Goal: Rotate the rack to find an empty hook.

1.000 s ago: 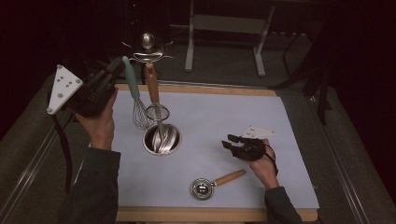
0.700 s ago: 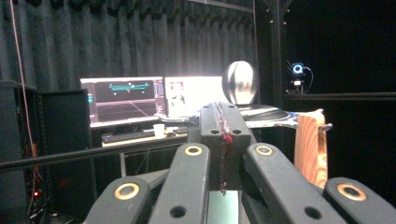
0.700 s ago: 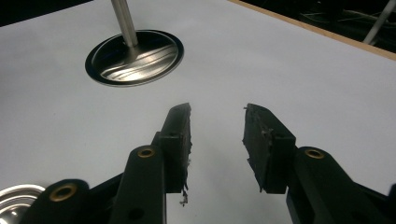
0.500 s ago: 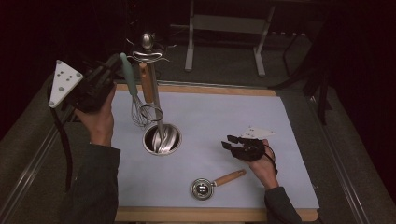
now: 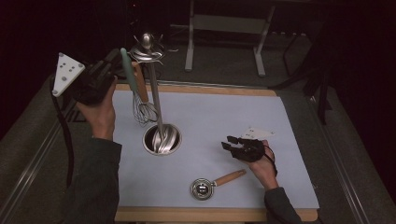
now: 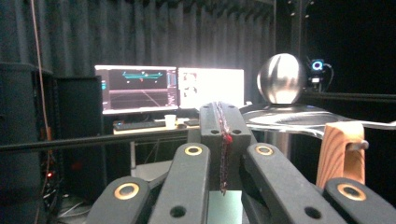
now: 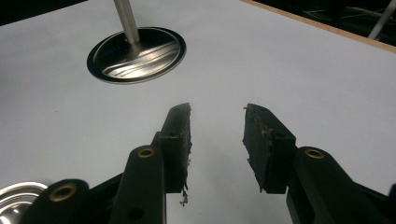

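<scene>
Hanging the whisk (image 5: 140, 100) near the worktop's far-left corner, the left gripper (image 5: 114, 70) pinches it tight; a missed rack (image 5: 154, 107) hook drops it, while the right gripper (image 5: 232, 145) gapes, holding nothing.

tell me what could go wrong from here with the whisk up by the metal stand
The left gripper, shut by the mint-handled wire whisk near the top of the tall steel utensil stand, could nudge the narrow pole and tip the stand. The whisk could swing against the wooden-handled tool hanging beside it and knock it loose. The open right gripper rests apart, so nothing steadies the round base.
</scene>
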A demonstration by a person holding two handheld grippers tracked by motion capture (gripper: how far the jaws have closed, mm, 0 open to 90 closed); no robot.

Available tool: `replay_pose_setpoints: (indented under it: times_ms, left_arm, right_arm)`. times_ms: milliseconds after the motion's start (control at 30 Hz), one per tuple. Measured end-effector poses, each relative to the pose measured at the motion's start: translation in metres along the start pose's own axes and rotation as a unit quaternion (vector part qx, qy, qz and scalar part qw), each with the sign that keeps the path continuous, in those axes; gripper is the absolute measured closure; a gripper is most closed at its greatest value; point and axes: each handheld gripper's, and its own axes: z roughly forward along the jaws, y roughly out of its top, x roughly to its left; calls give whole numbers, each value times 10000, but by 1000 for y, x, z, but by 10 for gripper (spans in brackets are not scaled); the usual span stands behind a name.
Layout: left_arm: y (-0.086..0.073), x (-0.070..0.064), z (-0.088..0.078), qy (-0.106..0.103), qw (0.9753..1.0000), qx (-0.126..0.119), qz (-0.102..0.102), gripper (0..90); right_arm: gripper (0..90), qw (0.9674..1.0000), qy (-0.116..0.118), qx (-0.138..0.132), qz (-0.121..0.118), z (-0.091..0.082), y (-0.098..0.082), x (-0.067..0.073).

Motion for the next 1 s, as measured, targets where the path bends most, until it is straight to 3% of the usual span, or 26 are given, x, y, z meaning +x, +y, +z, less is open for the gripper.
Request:
replay_pose_setpoints:
  times_ms: [567, 1000]
  left_arm:
    - [3, 2, 17, 204, 9995, 207, -93, 900]
    - [6, 4, 8, 108, 9997, 216, 48, 900]
  right_arm:
    - [607, 10000, 3, -46, 33, -2, 0, -2]
    - [605, 10000, -1, -31, 54, -4, -1, -3]
